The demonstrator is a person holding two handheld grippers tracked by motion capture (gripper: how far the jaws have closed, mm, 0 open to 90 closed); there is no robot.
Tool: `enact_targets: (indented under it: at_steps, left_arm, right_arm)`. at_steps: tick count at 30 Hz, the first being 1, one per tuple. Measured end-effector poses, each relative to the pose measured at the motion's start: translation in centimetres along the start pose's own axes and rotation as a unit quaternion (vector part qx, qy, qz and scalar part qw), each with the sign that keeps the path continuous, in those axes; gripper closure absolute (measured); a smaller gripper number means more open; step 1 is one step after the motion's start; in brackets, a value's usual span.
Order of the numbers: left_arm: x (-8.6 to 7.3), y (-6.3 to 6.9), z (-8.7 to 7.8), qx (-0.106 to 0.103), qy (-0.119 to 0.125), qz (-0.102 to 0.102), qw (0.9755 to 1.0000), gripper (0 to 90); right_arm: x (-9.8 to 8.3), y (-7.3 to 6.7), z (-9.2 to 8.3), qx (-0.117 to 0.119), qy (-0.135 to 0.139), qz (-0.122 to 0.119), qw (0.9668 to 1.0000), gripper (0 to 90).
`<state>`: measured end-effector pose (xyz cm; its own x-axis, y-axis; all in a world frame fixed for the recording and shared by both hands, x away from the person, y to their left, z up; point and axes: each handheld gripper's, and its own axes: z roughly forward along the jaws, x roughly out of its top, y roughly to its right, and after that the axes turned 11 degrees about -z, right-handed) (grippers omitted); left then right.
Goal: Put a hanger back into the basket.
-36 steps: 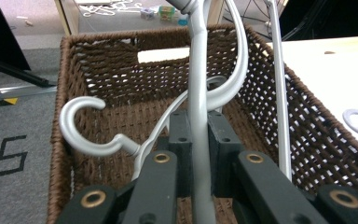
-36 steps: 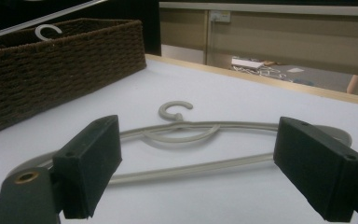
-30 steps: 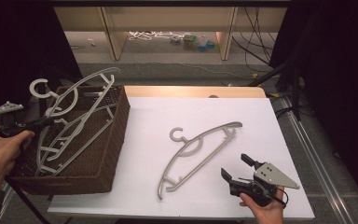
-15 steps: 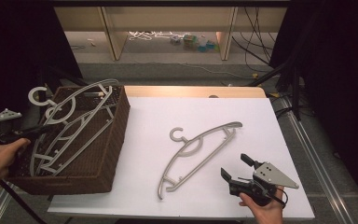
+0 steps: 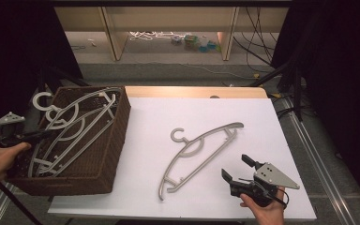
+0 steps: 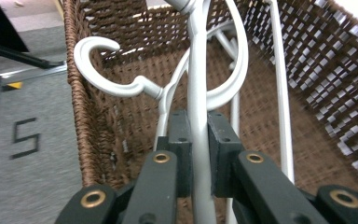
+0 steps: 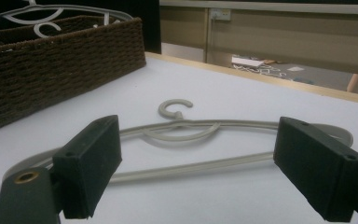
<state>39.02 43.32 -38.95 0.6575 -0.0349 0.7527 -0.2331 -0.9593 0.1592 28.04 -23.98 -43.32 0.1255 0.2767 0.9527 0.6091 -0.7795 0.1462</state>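
A brown wicker basket (image 5: 115, 140) stands at the table's left and holds white hangers (image 5: 61, 117). At its left rim a hand holds my left gripper (image 5: 47, 135), shut on the bar of a white hanger (image 6: 199, 93). In the left gripper view, another white hook (image 6: 98, 51) curls over the basket wall (image 6: 93, 130). A grey hanger (image 5: 213, 131) lies flat on the white table (image 5: 262, 131). My right gripper (image 5: 236, 166) rests at the front right, open, with its jaws wide apart. They point at the grey hanger (image 7: 200, 125) without touching it.
The basket (image 7: 51, 60) fills the table's left side. A wooden strip (image 5: 192, 91) runs along the far edge. Beyond it are a floor, shelf legs and trailing cables (image 5: 258, 51). Black stands (image 5: 300, 84) rise off the right edge.
The left gripper has drawn left and down with its white hanger, which now lies lower in the basket instead of sticking up over the rim. The right gripper has stayed put.
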Motion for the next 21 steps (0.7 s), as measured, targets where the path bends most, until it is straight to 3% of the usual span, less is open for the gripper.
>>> enact_targets:
  at_steps: [5,7,9,11,12,17,19,21]
  left_arm:
    - [0.1,0.3,0.8,0.019,-0.038,0.03,0.9986,81.8]
    - [-0.1,0.6,1.6,0.022,-0.041,0.02,0.9987,81.8]
    - [0.0,0.6,2.0,0.024,-0.066,0.007,0.9975,81.7]
    - [-0.1,0.9,2.6,0.02,-0.059,-0.007,0.998,81.6]
    - [-0.1,0.8,2.6,0.023,-0.076,0.01,0.9968,81.5]
    - [-0.8,1.0,3.4,0.037,-0.09,0.001,0.9952,80.2]
    - [-0.9,0.8,3.3,0.039,-0.082,-0.001,0.9959,74.0]
    - [-0.8,0.8,3.0,0.021,-0.077,-0.013,0.9967,68.8]
  right_arm:
    - [0.0,0.1,0.0,-0.004,-0.001,-0.002,1.0,15.9]
    - [0.0,0.1,-0.1,-0.004,-0.002,-0.002,1.0,15.9]
    - [0.0,0.1,-0.1,-0.004,-0.001,-0.001,1.0,15.9]
    - [0.0,0.1,-0.1,-0.003,-0.001,-0.002,1.0,15.9]
    - [0.0,0.1,-0.1,-0.003,-0.001,-0.001,1.0,15.9]
    - [0.0,0.1,-0.1,-0.003,-0.001,-0.002,1.0,15.9]
    - [0.0,0.1,-0.1,-0.003,0.0,-0.002,1.0,15.9]
    - [0.0,0.1,-0.1,-0.003,-0.002,-0.003,1.0,15.9]
